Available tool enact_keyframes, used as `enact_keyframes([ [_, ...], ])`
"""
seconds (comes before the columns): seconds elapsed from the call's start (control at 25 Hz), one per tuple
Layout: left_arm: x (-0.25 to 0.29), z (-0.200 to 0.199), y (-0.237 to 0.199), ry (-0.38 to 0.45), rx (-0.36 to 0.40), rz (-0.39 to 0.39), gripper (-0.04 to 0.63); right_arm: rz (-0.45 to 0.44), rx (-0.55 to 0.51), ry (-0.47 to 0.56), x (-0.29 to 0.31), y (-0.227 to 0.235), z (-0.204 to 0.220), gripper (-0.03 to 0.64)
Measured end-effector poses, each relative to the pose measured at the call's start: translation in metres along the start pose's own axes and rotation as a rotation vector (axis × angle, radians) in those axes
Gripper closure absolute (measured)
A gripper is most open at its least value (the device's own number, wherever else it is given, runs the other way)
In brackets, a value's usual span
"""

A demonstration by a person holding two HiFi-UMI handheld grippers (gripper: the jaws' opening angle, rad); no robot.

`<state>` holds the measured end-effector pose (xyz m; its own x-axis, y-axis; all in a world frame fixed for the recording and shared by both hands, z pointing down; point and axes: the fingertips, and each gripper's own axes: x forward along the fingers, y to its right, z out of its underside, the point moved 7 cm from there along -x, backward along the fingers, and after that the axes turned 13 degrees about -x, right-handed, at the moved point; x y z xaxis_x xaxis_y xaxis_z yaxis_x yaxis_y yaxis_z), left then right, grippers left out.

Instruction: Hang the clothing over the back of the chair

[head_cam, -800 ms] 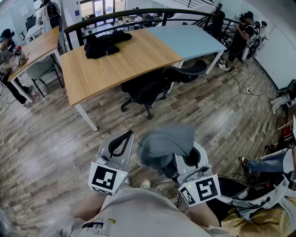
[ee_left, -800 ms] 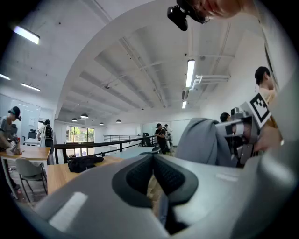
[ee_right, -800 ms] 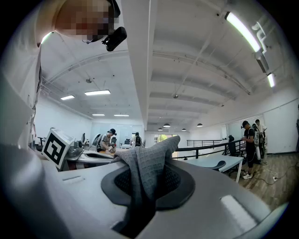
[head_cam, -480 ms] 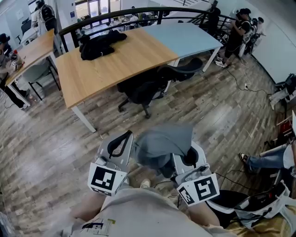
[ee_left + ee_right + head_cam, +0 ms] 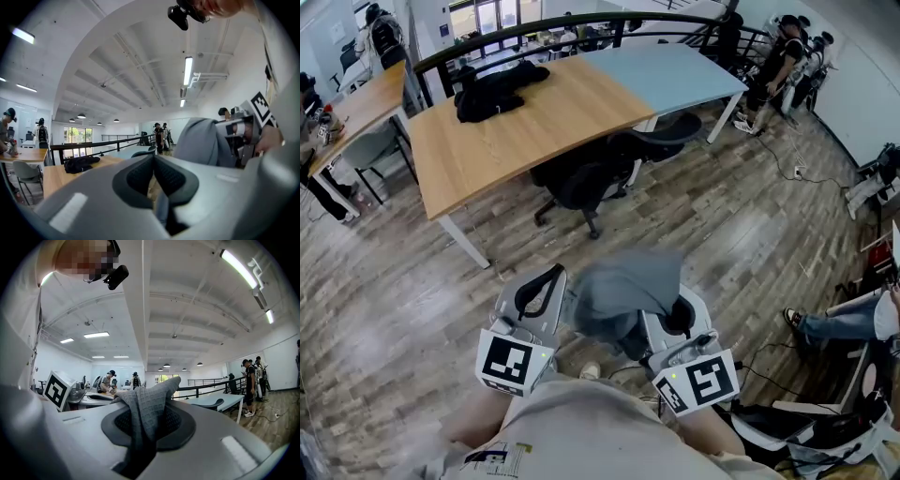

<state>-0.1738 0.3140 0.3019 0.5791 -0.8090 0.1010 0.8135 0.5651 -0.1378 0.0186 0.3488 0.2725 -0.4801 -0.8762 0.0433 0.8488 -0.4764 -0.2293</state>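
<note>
While the right hand-held gripper [image 5: 146, 425] pinches a fold of the grey clothing [image 5: 623, 291] in narrow jaws, the left hand-held gripper [image 5: 152, 176] rides just beside it, jaws drawn together on nothing. Most of the clothing sits bunched between the two. Well apart, straight ahead and a little to the left, stands the chair [image 5: 586, 178], tucked against the surface [image 5: 516, 131]; which way its back faces I cannot tell. Since the right hand-held gripper carries the load, the reach forward is likely its job
</note>
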Motion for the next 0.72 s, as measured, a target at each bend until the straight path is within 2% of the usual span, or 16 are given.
enact_keyframes([
  [0.48,0.018,0.012,0.041,-0.007,0.003,-0.044,0.595,-0.033,0.000,0.008,-0.028,0.037,0.020,0.552],
  [0.72,0.022,0.012,0.057,-0.021,0.018,-0.039,0.595,-0.024,0.013,0.014,-0.038,0.048,0.023,0.552],
])
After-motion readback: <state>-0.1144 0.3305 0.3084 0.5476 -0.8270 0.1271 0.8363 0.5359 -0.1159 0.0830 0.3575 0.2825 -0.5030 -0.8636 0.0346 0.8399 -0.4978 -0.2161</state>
